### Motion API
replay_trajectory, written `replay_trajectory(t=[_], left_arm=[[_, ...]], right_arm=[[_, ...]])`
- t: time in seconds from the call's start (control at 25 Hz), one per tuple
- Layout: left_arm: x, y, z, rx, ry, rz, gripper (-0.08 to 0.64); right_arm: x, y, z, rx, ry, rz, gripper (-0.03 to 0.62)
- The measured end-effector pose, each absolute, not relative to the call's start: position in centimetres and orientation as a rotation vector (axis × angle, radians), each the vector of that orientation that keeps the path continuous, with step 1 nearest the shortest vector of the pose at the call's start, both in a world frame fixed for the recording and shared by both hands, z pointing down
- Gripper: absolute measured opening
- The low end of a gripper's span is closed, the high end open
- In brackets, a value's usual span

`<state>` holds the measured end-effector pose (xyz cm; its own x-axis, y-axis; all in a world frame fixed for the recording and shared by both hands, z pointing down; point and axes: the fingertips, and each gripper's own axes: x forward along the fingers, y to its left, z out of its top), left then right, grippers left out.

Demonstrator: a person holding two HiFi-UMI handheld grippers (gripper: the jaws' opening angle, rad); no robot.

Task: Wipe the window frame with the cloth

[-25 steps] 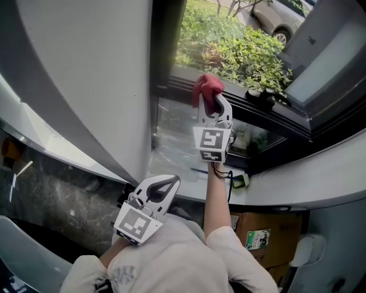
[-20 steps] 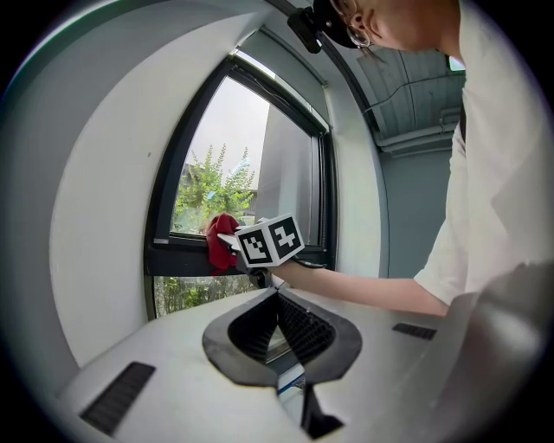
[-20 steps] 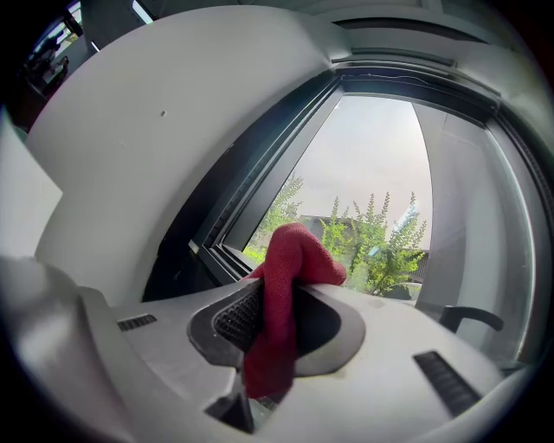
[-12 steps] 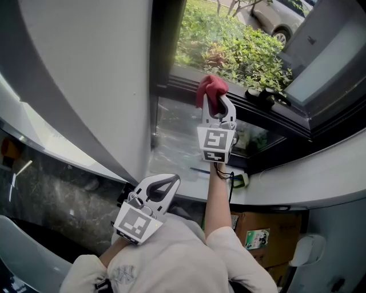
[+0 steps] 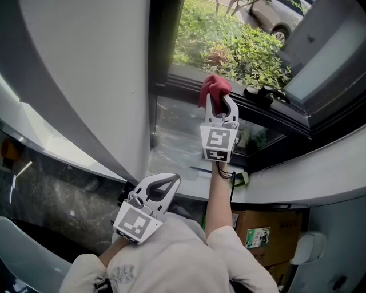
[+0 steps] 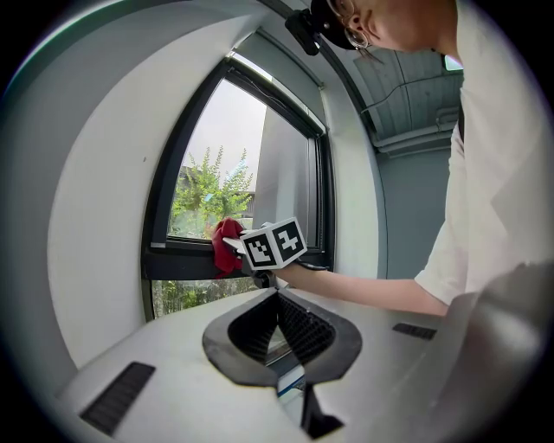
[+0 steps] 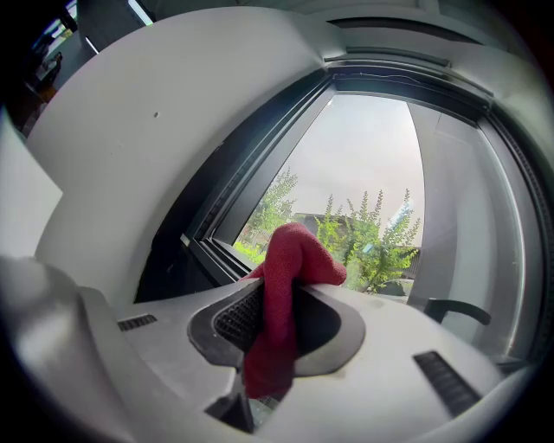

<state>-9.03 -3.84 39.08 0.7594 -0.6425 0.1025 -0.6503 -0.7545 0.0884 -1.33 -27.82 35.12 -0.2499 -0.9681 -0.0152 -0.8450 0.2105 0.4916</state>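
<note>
Your right gripper clamps the red cloth between its jaws, its bunched top near the dark window frame, green shrubs beyond.

This is looking like an indoor room at street level, though home or office cannot be told. A dark window frame is sitting in a white wall at upper centre. Green shrubs are growing just outside, and a car is standing at upper right. A cardboard box is resting at lower right.
</note>
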Motion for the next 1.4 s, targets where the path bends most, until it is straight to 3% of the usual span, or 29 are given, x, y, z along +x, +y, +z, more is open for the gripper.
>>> replay_trajectory(t=[1.4], left_arm=[[-8.7, -3.2, 39.5, 2.825, -1.015, 0.107, 0.008]], right_arm=[[3.9, -27.0, 35.3, 1.843, -2.114, -0.532, 0.086]])
